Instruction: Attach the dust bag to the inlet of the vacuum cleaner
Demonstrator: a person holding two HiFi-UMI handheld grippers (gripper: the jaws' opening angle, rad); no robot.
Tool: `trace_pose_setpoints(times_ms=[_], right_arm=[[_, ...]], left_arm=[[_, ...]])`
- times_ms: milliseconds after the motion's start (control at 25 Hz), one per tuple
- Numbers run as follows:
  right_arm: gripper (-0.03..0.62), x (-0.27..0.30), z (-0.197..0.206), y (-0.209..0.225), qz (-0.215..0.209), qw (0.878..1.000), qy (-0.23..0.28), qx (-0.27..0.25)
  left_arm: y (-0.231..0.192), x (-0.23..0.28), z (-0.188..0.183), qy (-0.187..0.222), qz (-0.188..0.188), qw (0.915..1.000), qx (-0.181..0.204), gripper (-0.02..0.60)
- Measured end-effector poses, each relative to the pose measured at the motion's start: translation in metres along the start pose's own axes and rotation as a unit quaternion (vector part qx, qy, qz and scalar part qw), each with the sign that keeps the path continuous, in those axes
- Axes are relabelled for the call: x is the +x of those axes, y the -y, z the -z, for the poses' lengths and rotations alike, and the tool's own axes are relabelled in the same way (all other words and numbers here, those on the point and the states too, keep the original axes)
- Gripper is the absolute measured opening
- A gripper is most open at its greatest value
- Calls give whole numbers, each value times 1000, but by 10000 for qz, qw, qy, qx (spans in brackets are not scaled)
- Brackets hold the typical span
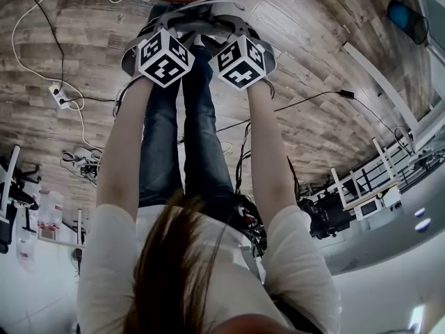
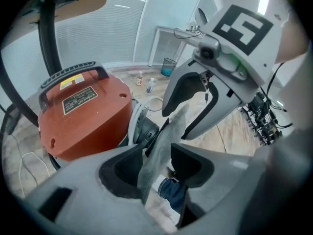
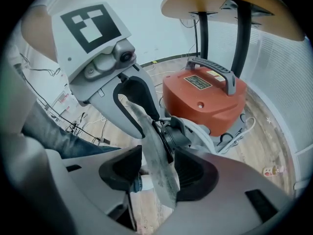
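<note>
Our left gripper (image 2: 157, 169) and right gripper (image 3: 159, 170) both have their jaws spread wide, squeezing nothing. We see the grey dust bag (image 2: 164, 141) hanging loose between them, against the black inlet (image 3: 174, 136) of the orange vacuum cleaner (image 2: 83, 116).

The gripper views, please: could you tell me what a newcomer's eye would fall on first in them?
The red vacuum cleaner stands out first, beneath a round table. Next is the grey dust bag, hanging by the black inlet at the cleaner's front, between the open jaws of the left gripper and the right gripper.
</note>
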State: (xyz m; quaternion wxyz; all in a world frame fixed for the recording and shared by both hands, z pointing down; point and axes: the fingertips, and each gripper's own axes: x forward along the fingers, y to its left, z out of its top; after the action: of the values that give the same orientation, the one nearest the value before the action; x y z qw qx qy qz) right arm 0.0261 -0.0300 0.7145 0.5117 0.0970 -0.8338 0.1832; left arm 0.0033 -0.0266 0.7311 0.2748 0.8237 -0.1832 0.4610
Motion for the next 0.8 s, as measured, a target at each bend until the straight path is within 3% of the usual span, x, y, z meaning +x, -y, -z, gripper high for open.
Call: trace_pose_setpoints(times_ms=[280,520,640,800], right_arm=[[136,-21,-17,2,294,9975,570,314],[55,-37,-26,2,566,9889,1012,930],[5,-43,-27,1,638,9868,1086,1018],[3,-51,-29,1,670,9831,1223,1187]], left_arm=[[-2,-19,-11,436,-272,9976,-461,190],[-4,-40,-14,869,-534,9899,-987,88],[-3,-46,-18,965,-615,9880,-1039,40],[-4,-55,-23,1055,-673,9863,-1077,18]])
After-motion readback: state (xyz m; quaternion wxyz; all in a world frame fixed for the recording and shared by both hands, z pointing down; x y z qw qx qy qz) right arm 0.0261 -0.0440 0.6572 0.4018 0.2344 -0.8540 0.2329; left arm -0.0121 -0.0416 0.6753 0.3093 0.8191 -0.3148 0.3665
